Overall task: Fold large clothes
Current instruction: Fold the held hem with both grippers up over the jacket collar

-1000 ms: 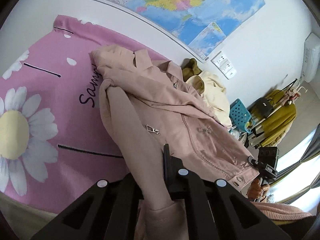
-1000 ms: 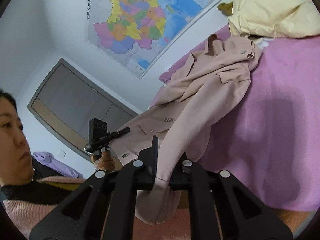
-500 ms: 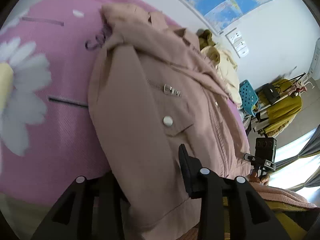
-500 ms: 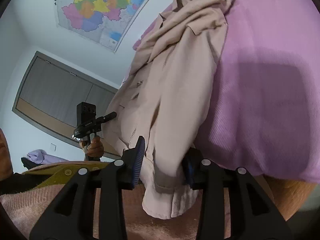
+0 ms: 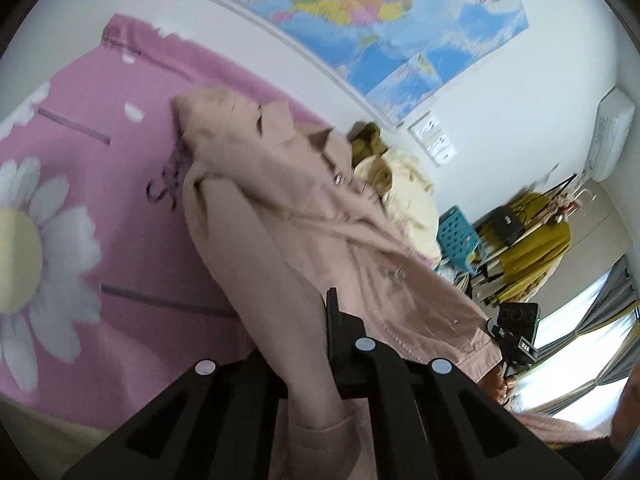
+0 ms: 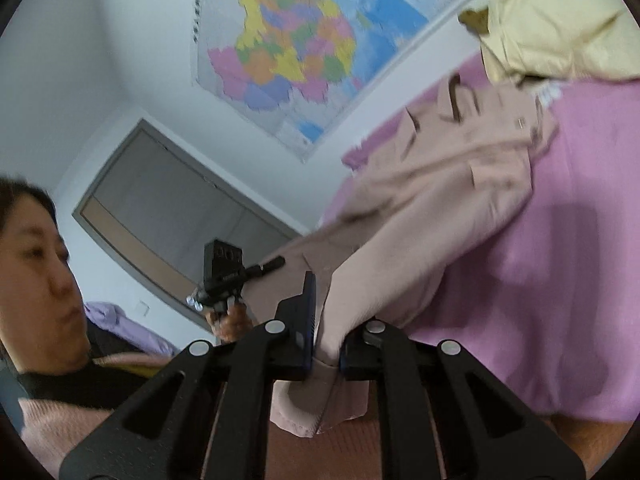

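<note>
A large pale pink jacket (image 5: pixel 304 216) lies on a pink bedspread (image 5: pixel 100 208) and is lifted at the near end. My left gripper (image 5: pixel 300 344) is shut on one sleeve cuff of the jacket. My right gripper (image 6: pixel 326 344) is shut on the other sleeve cuff (image 6: pixel 316 404); the jacket (image 6: pixel 452 200) stretches from it up to the bed (image 6: pixel 560 264). Each gripper shows in the other's view, held in a hand beside the jacket's hem.
A cream garment (image 5: pixel 408 200) and an olive one (image 5: pixel 368 140) lie at the bed's far end by the wall with a map (image 5: pixel 380 12). A blue crate (image 5: pixel 456 236) and a clothes rack (image 5: pixel 532 236) stand to the right. The person's face (image 6: pixel 32 248) is at left.
Both grippers dipped toward the bed half a second ago, jaws apart around the sleeves, then rose and pulled back. They are shut on the cuffs again and the jacket is lifted.
</note>
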### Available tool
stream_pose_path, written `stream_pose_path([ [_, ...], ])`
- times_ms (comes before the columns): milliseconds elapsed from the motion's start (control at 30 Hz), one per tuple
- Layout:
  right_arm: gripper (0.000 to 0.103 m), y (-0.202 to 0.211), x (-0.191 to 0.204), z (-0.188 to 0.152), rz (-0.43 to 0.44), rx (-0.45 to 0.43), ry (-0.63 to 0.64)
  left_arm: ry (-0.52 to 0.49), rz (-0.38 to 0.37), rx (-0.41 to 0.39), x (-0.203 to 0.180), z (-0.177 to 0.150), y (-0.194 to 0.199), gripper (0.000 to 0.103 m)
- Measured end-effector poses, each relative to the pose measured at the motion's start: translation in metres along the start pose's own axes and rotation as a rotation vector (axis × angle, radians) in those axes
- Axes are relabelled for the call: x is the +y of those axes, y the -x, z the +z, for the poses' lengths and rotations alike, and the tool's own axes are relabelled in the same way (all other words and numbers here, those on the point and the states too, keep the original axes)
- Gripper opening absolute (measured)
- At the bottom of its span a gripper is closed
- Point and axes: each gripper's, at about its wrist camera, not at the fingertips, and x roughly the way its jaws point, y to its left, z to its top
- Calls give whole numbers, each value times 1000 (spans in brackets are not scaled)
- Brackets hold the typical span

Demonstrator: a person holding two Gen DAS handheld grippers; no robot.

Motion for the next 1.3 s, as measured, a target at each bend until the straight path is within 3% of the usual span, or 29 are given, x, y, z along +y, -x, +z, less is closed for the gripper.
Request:
stream_pose_path([
  [233,9,-13,4,61,-5,-73,1,34,17,-36,-2,58,1,1],
  [467,9,-25,-9,126,-30,-123,0,-4,55,-31,-12,122,-14,2],
  [767,9,-55,-49,208,-100,-156,-75,-50,172,-9,-19,200,-53,3],
  [1167,11,-103,-142,251,-236,-110,-237,29,309,130,28,262,-145,4],
  [1300,17,-115,-168,255,-332,-87,-283,86,339,171,50,273,-173,7],
])
